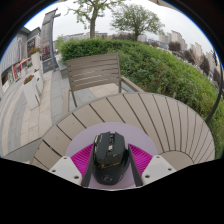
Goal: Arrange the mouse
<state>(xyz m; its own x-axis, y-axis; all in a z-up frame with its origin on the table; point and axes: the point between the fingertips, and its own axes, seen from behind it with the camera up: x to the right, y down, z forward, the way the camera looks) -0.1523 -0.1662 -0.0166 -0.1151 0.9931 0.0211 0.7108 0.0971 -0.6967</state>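
A black gaming mouse [110,157] sits between my gripper's [110,150] two fingers, its nose pointing away from me. The pink pads [82,158] press on its left and right sides, so the gripper is shut on the mouse. Under the mouse lies a pale lavender mouse mat [110,130] on a round slatted wooden table [150,115]. I cannot tell whether the mouse rests on the mat or hangs just above it.
A slatted wooden chair [95,72] stands beyond the table. A green hedge [160,65] runs along the right. A paved terrace [30,110] lies to the left, with more furniture [25,68] at its far end.
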